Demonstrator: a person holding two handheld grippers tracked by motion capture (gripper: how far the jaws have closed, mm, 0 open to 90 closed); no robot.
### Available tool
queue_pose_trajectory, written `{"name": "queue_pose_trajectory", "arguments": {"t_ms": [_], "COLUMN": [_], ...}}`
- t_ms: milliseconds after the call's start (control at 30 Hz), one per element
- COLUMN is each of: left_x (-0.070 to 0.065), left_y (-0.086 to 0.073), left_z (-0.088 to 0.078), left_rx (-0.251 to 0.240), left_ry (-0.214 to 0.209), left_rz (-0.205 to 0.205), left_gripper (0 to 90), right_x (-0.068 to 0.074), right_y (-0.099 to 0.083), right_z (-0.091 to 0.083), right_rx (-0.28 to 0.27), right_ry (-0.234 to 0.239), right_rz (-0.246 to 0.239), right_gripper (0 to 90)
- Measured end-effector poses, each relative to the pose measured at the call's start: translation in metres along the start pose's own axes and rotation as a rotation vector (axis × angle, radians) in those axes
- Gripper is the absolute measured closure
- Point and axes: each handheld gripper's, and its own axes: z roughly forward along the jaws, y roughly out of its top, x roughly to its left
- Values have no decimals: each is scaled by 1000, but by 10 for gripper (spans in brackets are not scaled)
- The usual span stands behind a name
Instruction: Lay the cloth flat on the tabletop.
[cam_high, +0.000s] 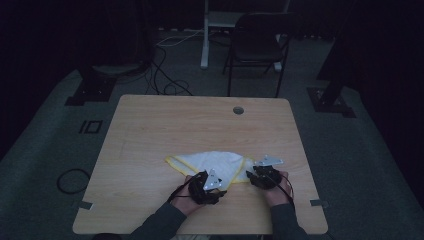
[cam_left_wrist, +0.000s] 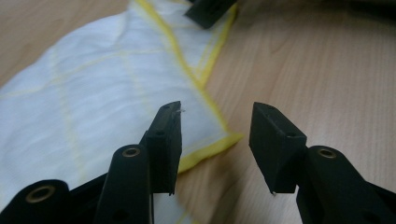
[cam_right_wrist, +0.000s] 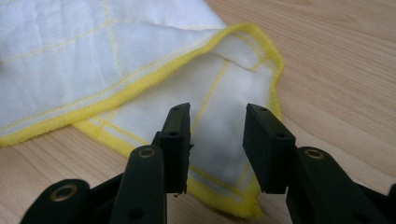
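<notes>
A white cloth (cam_high: 212, 162) with yellow hems and thin yellow grid lines lies crumpled and partly folded on the wooden table (cam_high: 150, 130), near its front edge. My left gripper (cam_high: 216, 181) hovers at the cloth's near corner (cam_left_wrist: 224, 140), jaws open, nothing between them. My right gripper (cam_high: 257, 171) is at the cloth's right end, open, its jaws straddling a folded corner of the cloth (cam_right_wrist: 219, 116) without closing on it. The tip of the right gripper (cam_left_wrist: 208, 9) rests at the cloth's far end in the left gripper view.
A round cable hole (cam_high: 238, 110) sits near the table's far edge. A dark folding chair (cam_high: 257, 42) and a white post (cam_high: 205, 35) stand beyond the table. Cables (cam_high: 165, 75) lie on the grey floor.
</notes>
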Motion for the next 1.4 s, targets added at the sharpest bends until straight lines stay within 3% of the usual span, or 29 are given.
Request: {"name": "queue_pose_trajectory", "arguments": {"t_ms": [100, 267, 433, 633, 733, 900, 1000, 1033, 1267, 1400], "left_x": [-1, 4, 13, 24, 34, 56, 64, 74, 114, 132], "left_y": [0, -4, -1, 4, 8, 17, 22, 26, 30, 32], "left_z": [11, 20, 19, 14, 7, -8, -14, -20, -21, -16], "left_rx": [39, 38, 60, 44, 3, -60, -84, -103, -112, -93], "left_ry": [-19, -28, 6, -1, -12, 10, 33, 62, 129, 158], "left_rz": [14, -37, -71, -104, -151, -197, -208, -221, -294, -306], "left_gripper": [532, 554, 818, 877, 877, 878, 879, 880, 883, 884], "right_x": [2, 2, 2, 4, 6, 8, 9, 10, 21, 35], "right_y": [0, 0, -1, -1, 0, 1, 2, 3, 9, 16], "right_z": [2, 3, 3, 2, 0, -4, -5, -5, -2, 3], "right_rx": [4, 1, 4, -4, -9, -32, -36, -39, -52, -65], "right_ry": [0, 7, 9, 13, 15, 18, 18, 22, 40, 80], "right_rz": [-13, -6, -3, -8, -16, -23, -23, -30, -49, -59], "right_gripper": [615, 613, 610, 606, 605, 603, 603, 603, 602, 611]}}
